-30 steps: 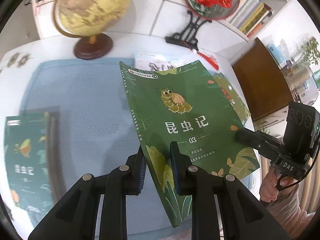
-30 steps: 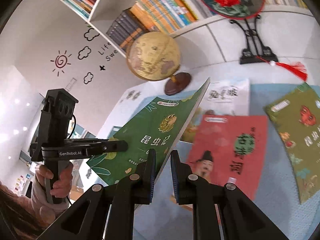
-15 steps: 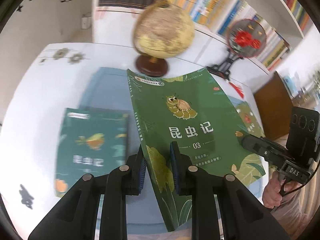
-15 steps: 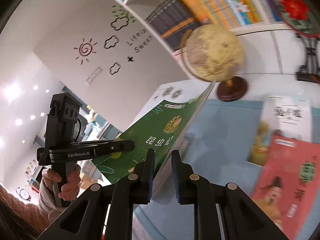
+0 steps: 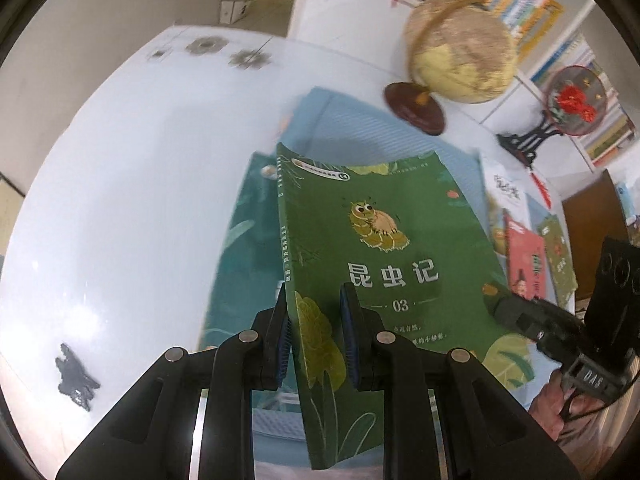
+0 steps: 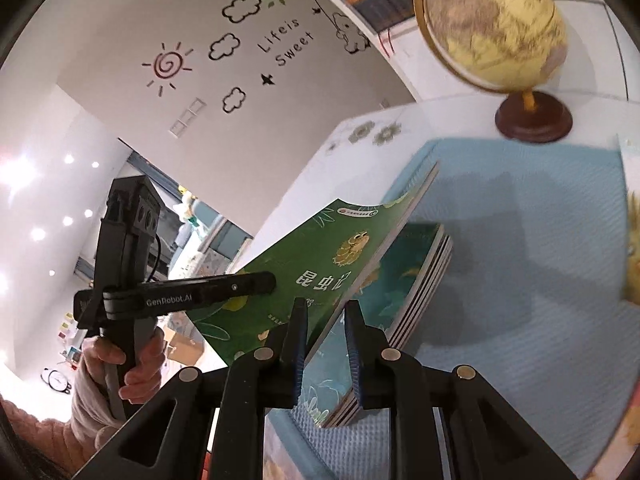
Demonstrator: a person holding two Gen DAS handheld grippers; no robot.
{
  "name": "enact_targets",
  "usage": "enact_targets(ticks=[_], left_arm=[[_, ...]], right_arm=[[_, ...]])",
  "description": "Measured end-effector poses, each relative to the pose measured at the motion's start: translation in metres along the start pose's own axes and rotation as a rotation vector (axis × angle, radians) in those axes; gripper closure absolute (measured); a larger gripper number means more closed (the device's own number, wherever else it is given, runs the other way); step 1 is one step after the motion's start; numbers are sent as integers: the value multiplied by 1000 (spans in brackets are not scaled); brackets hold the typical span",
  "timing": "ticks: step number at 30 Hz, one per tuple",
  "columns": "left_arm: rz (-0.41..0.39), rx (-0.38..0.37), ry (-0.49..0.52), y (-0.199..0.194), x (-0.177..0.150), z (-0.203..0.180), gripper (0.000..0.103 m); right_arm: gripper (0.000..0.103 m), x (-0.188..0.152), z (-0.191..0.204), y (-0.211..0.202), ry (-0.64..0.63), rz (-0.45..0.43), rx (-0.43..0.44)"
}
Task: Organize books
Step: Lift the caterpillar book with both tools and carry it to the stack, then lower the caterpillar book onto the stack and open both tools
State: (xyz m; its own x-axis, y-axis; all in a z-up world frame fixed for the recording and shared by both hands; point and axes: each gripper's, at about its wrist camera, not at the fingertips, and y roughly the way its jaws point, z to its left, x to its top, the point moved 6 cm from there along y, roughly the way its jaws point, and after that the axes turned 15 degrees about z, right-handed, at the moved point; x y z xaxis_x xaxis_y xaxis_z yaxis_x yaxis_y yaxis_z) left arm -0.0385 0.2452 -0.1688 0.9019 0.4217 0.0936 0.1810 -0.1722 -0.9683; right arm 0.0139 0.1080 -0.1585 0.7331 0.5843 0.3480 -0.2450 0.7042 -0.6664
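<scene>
A green book [image 5: 384, 240] with a caterpillar on its cover hangs tilted in the air, held from both sides. My left gripper [image 5: 314, 320] is shut on its spine edge near the bottom corner. My right gripper [image 6: 326, 332] is shut on the opposite page edge of the green book [image 6: 320, 256]. Directly beneath lies a stack of teal books [image 6: 404, 292] on the blue mat [image 6: 520, 240]; in the left wrist view the teal stack [image 5: 248, 248] shows to the left of the held book. A hand grips each gripper's handle.
A globe [image 5: 460, 48] on a dark wooden base stands at the back of the white table [image 5: 120, 200]. A round fan ornament [image 5: 572, 96] stands further right. A white book [image 5: 504, 188], a red book [image 5: 524, 264] and another green book [image 5: 558, 256] lie at the right.
Both grippers have carried the green book leftwards across the mat. It now hangs over the teal stack, which earlier lay off to the left. The grips look the same.
</scene>
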Motion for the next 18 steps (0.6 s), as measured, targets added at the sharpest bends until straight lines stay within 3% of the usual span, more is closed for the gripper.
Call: enact_targets(ticks=[3, 10, 18], left_arm=[[15, -2, -39, 14, -2, 23, 85], [53, 21, -100, 36, -7, 52, 79], [80, 98, -80, 41, -10, 53, 70]], right_arm=[[85, -9, -3, 28, 5, 26, -41], [85, -25, -14, 72, 80, 100, -13], [85, -28, -26, 71, 114, 124, -8]])
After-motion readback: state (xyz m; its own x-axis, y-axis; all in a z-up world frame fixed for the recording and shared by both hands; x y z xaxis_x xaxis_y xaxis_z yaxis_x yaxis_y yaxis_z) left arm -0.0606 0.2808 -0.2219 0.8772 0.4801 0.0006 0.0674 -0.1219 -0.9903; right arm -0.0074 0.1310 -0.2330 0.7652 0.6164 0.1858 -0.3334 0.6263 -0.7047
